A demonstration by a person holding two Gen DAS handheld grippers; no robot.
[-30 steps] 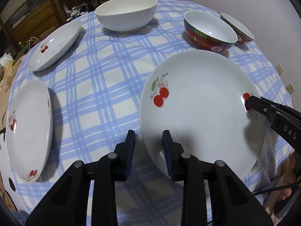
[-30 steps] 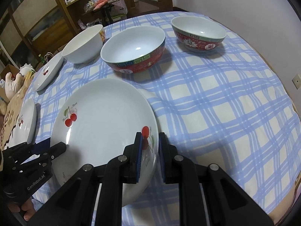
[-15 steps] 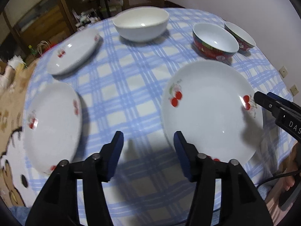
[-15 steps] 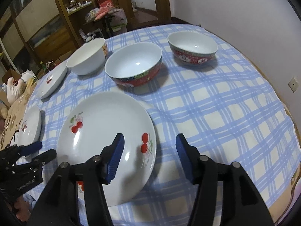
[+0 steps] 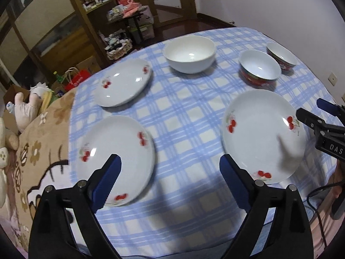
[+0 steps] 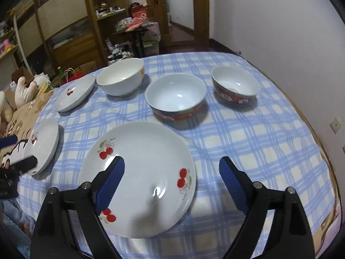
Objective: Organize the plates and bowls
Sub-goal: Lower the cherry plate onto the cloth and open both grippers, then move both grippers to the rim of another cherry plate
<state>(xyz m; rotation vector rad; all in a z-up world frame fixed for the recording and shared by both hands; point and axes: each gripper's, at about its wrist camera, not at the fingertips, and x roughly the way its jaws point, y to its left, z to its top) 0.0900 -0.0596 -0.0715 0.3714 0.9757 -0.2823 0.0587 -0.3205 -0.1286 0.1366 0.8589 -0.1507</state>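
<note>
A large white cherry-print plate (image 5: 261, 133) (image 6: 146, 151) lies flat on the blue checked tablecloth (image 5: 183, 112) (image 6: 248, 140). My left gripper (image 5: 169, 161) hovers above the cloth between that plate and a smaller cherry plate (image 5: 112, 149), its jaws opening wide with nothing between them. My right gripper (image 6: 171, 164) hangs above the large plate's right part, jaws also opening and holding nothing. A third cherry plate (image 5: 123, 82) sits far left. Behind stand a white bowl (image 5: 189, 56) (image 6: 120, 75) and two red-sided bowls (image 6: 175, 96) (image 6: 236, 86).
A brown cartoon-print blanket (image 5: 43, 129) and stuffed toys (image 5: 23, 108) lie off the table's left edge. Wooden shelving (image 5: 71, 21) and clutter stand behind the table. A white wall (image 6: 291, 43) runs close along the right side. A cable (image 5: 319, 194) hangs near the right gripper.
Both grippers have gone from nearly shut at the large plate's rim to wide open. They let go of it, rose and drew back. The plate now rests on the cloth.
</note>
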